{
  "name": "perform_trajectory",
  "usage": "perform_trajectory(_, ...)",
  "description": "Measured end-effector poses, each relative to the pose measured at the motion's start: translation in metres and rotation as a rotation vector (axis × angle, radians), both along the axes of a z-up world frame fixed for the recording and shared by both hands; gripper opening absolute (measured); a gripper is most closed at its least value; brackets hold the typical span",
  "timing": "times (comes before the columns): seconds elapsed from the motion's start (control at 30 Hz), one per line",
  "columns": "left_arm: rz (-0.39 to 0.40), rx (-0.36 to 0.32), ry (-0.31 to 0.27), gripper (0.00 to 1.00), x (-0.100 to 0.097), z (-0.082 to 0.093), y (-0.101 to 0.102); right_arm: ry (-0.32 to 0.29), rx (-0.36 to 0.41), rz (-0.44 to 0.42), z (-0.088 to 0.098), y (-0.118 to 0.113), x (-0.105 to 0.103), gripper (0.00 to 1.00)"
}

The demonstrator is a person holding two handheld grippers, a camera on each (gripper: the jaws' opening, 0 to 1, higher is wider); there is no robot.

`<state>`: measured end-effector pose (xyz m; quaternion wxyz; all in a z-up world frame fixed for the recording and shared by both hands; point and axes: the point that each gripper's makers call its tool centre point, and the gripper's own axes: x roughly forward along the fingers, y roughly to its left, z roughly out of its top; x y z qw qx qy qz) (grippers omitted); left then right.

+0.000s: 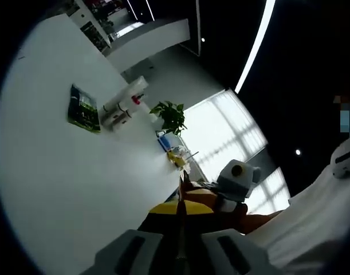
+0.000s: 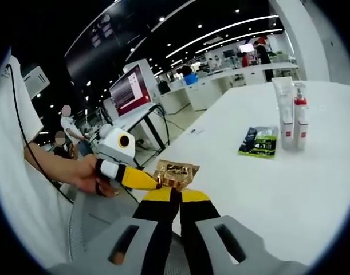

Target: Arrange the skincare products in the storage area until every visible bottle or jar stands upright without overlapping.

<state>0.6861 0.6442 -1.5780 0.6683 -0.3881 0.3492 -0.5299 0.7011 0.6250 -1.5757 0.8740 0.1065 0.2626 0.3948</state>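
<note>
Your left gripper (image 1: 183, 189) has its fingers (image 1: 189, 209) pressed together, and whatever they pinch is too thin and blurred to make out. Your right gripper (image 2: 173, 186) meets the gold packet (image 2: 176, 172) at its fingers' tips, which hide the packet's lower edge; you cannot tell who carries it. The print on the green sachet (image 2: 258, 141) is too small to read, as are the labels on the tubes (image 2: 293, 117). The items by the plant (image 1: 170, 116) blur together. The tabletop (image 2: 289, 189) is cut off by the view's edge.
</note>
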Motion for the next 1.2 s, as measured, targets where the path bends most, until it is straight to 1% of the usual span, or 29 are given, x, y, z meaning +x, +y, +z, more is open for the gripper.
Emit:
perform_trajectory(0.13,0.022,-0.004,0.018,0.0,0.003,-0.004,0.003,0.021,0.01,0.002,-0.001,0.001,-0.001,0.0)
perform_trajectory(0.23,0.055,-0.038,0.054,0.0,0.007,-0.004,0.006,0.018,0.017,0.013,0.001,0.003,-0.003,0.0)
perform_trajectory(0.33,0.077,-0.062,0.078,0.0,0.009,-0.002,0.009,0.038,0.026,0.022,0.0,0.005,-0.006,0.0)
perform_trajectory(0.43,0.094,-0.081,0.091,0.0,0.013,0.001,0.011,0.048,0.022,0.037,-0.002,0.007,-0.007,0.0)
perform_trajectory(0.5,0.095,-0.071,0.081,0.0,0.015,0.001,0.012,0.045,0.014,0.049,-0.004,0.009,-0.008,0.02)
perform_trajectory(0.53,0.091,-0.064,0.076,0.0,0.015,0.001,0.012,0.026,0.001,0.05,-0.004,0.008,-0.006,0.04)
perform_trajectory(0.57,0.088,-0.059,0.073,0.0,0.015,0.002,0.012,0.016,-0.005,0.049,-0.005,0.008,-0.005,0.07)
perform_trajectory(0.63,0.081,-0.061,0.067,0.0,0.015,0.004,0.012,0.021,-0.014,0.044,-0.008,0.008,-0.003,0.13)
perform_trajectory(0.7,0.059,-0.042,0.044,0.0,0.012,0.005,0.009,0.002,-0.004,0.043,-0.005,0.009,-0.002,0.17)
perform_trajectory(0.73,0.038,-0.019,0.026,0.0,0.009,0.002,0.006,-0.002,0.001,0.042,-0.003,0.009,-0.002,0.19)
perform_trajectory(0.77,0.027,-0.014,0.015,0.0,0.007,0.002,0.004,-0.003,0.001,0.038,-0.003,0.009,-0.001,0.21)
perform_trajectory(0.8,0.02,-0.023,0.01,0.0,0.005,0.005,0.002,-0.004,-0.002,0.032,-0.003,0.007,0.0,0.21)
perform_trajectory(0.87,0.0,-0.03,0.005,0.0,0.001,0.007,-0.002,-0.003,0.008,0.025,-0.002,0.006,0.001,0.2)
perform_trajectory(0.93,-0.001,-0.015,0.001,0.0,0.0,0.004,-0.003,0.002,0.007,0.023,-0.002,0.006,0.001,0.18)
perform_trajectory(1.07,0.002,-0.005,0.009,0.0,0.002,0.0,0.0,0.012,0.002,0.042,-0.003,0.007,-0.003,0.08)
perform_trajectory(1.2,-0.004,-0.003,0.004,0.0,0.002,0.001,0.001,0.01,0.003,0.043,-0.003,0.008,-0.004,0.06)
